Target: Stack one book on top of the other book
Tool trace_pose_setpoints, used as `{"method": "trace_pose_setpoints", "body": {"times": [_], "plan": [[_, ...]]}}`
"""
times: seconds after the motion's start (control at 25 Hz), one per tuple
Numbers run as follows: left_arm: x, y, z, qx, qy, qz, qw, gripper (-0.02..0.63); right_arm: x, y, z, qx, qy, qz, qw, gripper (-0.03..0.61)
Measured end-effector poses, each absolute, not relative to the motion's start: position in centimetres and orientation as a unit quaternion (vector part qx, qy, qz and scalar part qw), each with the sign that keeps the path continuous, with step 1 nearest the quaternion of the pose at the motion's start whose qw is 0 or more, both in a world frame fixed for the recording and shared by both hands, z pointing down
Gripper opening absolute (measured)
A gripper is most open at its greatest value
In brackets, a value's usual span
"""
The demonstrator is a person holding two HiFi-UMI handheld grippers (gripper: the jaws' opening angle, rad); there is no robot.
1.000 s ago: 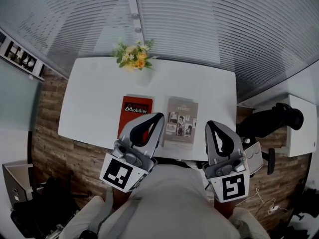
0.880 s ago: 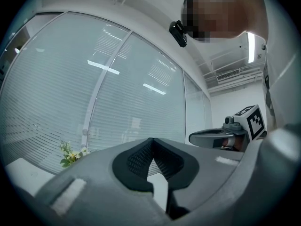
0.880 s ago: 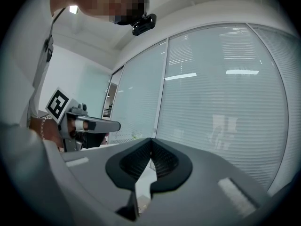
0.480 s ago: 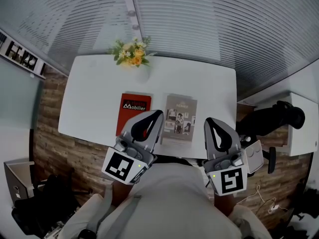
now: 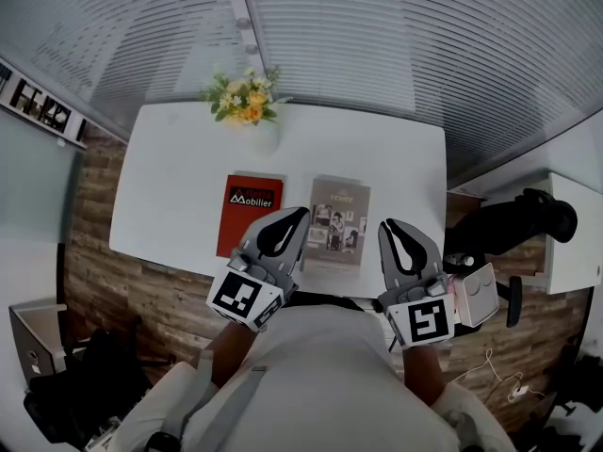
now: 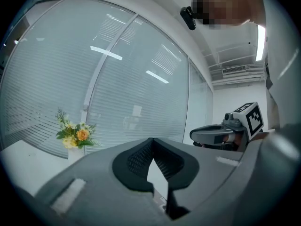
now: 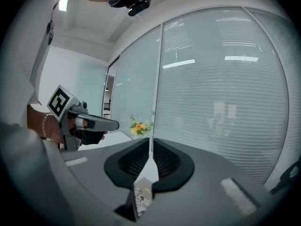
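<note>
Two books lie side by side on the white table (image 5: 179,168): a red book (image 5: 247,207) on the left and a grey book (image 5: 341,213) with photos on its cover on the right. My left gripper (image 5: 300,214) hovers at the table's near edge, over the gap between the books, its jaws shut and empty (image 6: 152,140). My right gripper (image 5: 387,225) hangs just right of the grey book. Its jaws have just been opening and stand a slit apart (image 7: 151,140) with nothing between them. The grey book's cover (image 7: 141,197) shows below them.
A vase of yellow flowers (image 5: 241,104) stands at the table's far edge, before a glass wall with blinds. A black office chair (image 5: 516,224) and a white cabinet (image 5: 573,238) are to the right. Wood floor surrounds the table.
Both grippers have sunk lower in front of the table's near edge. The right jaws have parted slightly. The books lie as before.
</note>
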State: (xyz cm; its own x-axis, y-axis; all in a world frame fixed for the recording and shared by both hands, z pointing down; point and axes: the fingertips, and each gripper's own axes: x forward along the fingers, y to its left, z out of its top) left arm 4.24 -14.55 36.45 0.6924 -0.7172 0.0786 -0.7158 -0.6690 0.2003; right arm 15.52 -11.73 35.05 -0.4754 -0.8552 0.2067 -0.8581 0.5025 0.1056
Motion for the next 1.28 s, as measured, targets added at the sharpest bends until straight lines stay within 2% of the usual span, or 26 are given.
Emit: {"method": "trace_pose_setpoints", "body": {"times": [0.2,0.44,1.28], "plan": [[4.8,-14.7,40.0,0.913,-0.390,0.021,0.119,0.006,16.4,-11.8,38.3,0.498,-0.856,0.019,0.135,0.038],[5.0,-14.9,43.8,0.909,-0.389,0.054,0.139,0.040,17.4,-12.0,43.1,0.493,-0.852,0.050,0.169,0.047],[5.0,-14.6,56.7,0.882,-0.373,0.136,0.255,0.112,18.6,-11.4,57.1,0.479,-0.830,0.174,0.224,0.107]]}}
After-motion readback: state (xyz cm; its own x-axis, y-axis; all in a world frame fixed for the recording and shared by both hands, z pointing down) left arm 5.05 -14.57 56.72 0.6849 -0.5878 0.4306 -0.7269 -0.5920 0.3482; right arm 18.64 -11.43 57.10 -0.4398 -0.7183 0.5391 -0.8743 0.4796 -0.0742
